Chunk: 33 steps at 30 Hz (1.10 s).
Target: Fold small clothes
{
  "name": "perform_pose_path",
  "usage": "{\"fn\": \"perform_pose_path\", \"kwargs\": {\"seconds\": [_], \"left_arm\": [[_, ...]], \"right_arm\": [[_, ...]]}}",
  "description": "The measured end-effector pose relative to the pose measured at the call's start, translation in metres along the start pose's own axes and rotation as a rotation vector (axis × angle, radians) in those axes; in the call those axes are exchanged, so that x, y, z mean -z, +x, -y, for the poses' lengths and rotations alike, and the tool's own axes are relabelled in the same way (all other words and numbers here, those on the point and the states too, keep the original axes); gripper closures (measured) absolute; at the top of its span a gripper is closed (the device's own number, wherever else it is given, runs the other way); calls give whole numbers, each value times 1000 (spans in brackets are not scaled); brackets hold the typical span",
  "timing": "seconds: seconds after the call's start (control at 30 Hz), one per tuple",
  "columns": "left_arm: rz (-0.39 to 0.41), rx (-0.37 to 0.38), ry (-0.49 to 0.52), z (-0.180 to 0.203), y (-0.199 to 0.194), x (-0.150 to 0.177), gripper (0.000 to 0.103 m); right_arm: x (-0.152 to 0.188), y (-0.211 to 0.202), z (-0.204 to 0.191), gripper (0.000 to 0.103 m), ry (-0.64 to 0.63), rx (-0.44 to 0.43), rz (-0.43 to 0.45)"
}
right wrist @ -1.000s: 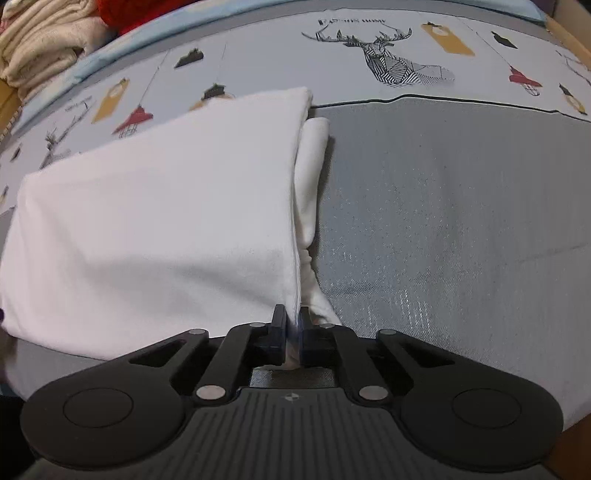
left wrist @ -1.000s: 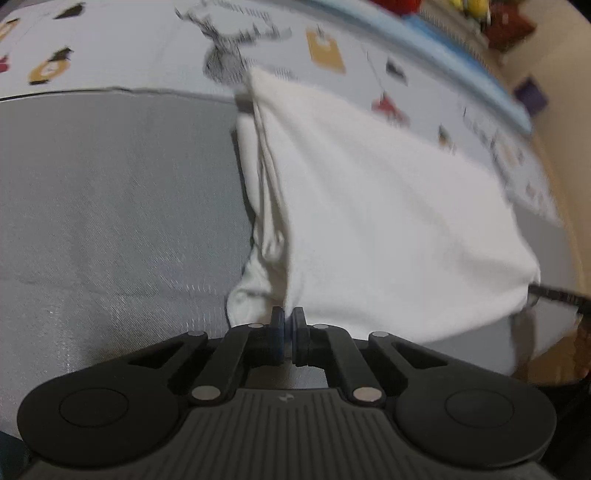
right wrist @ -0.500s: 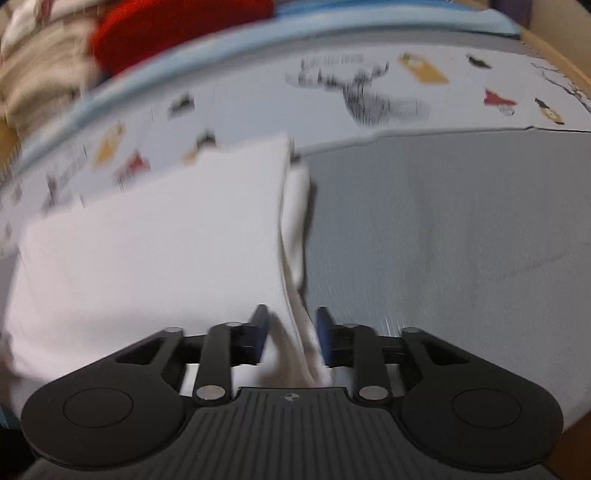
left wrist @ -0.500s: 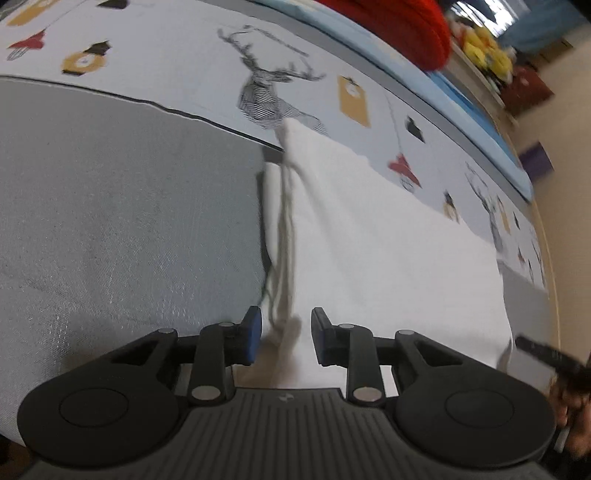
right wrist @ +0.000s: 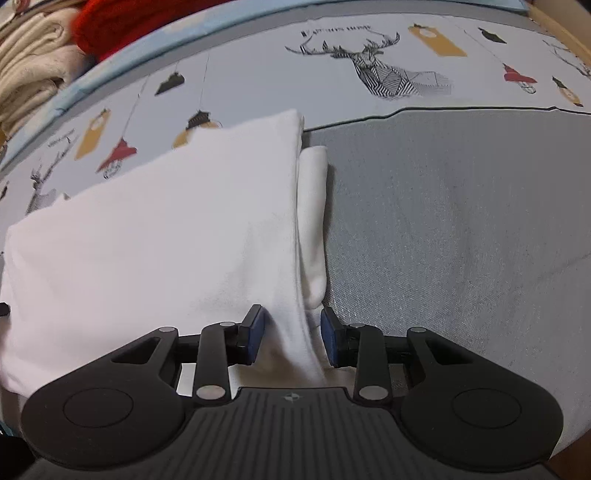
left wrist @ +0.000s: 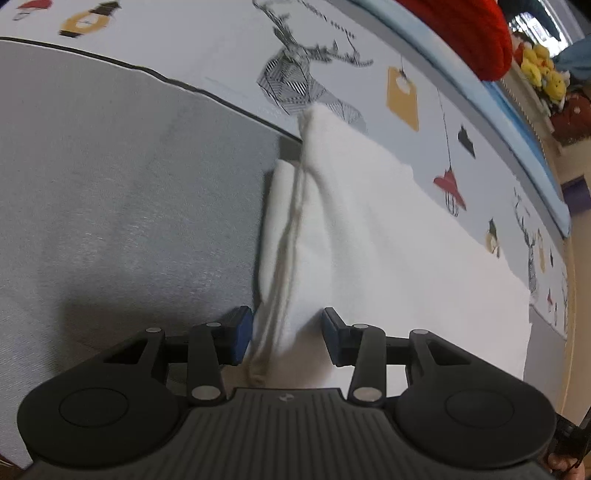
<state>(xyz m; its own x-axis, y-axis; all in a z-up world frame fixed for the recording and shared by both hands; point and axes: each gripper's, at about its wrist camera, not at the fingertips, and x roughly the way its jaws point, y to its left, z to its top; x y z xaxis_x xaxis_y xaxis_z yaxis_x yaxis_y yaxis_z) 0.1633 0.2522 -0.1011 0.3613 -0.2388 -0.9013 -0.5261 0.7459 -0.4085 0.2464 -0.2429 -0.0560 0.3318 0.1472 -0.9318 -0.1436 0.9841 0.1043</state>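
Observation:
A folded white garment point(left wrist: 388, 240) lies flat on the grey bedsheet point(left wrist: 129, 184), its far corner reaching the printed deer band. My left gripper point(left wrist: 286, 334) hovers over the garment's near left edge with its jaws opening. The doubled hem runs between the blue pads point(left wrist: 240, 330), and neither pad presses it. In the right wrist view the same garment point(right wrist: 166, 229) spreads to the left. My right gripper point(right wrist: 291, 332) stands open over the near right edge, where a tucked fold point(right wrist: 313, 206) sticks out beside the top layer. The cloth passes loosely between its pads point(right wrist: 328, 334).
A printed band with deer and lamps point(right wrist: 369, 70) runs along the far side of the sheet. Beyond it lie a red knit point(left wrist: 465, 33), a stack of beige clothes point(right wrist: 33, 62) and yellow toys point(left wrist: 543, 70). Bare grey sheet point(right wrist: 461, 221) stretches beside the garment.
Both grippers were shut on the garment's near corners and have opened, letting the cloth go. The left view has swung over the cloth's left edge, and the garment has settled flat.

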Motion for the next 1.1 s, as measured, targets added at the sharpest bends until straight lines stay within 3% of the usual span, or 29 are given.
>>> {"fn": "perform_pose_path", "kwargs": {"seconds": [0.13, 0.17, 0.23, 0.3, 0.43, 0.53, 0.63, 0.73, 0.83, 0.93, 1.1], "left_arm": [[3, -37, 74, 9, 9, 1, 57], [11, -42, 100, 11, 10, 1, 69], [21, -33, 141, 12, 9, 1, 86], [39, -25, 158, 12, 3, 0, 89], [128, -73, 166, 0, -19, -3, 90], [107, -60, 112, -23, -26, -7, 88], [108, -42, 82, -39, -33, -10, 84], [105, 14, 34, -56, -36, -14, 73], [70, 57, 29, -61, -32, -14, 63], [41, 46, 46, -59, -23, -15, 56], [32, 14, 89, -49, -8, -15, 55]], "right_arm": [[0, 5, -1, 69, -17, 3, -13], [-1, 6, -1, 69, -14, 2, -15], [-1, 8, -2, 80, -13, 2, -17], [-2, 8, -5, 91, -20, -2, -13], [-2, 7, -13, 94, -20, -70, -9], [0, 6, -30, 95, -66, -125, 0], [2, 8, -43, 94, -96, -106, -1], [0, 8, -38, 89, -60, -98, -14], [-2, 0, -29, 80, -28, -83, 28], [-2, -14, -14, 80, 15, -82, 91], [-4, -30, 10, 78, 76, -86, 169]]}}
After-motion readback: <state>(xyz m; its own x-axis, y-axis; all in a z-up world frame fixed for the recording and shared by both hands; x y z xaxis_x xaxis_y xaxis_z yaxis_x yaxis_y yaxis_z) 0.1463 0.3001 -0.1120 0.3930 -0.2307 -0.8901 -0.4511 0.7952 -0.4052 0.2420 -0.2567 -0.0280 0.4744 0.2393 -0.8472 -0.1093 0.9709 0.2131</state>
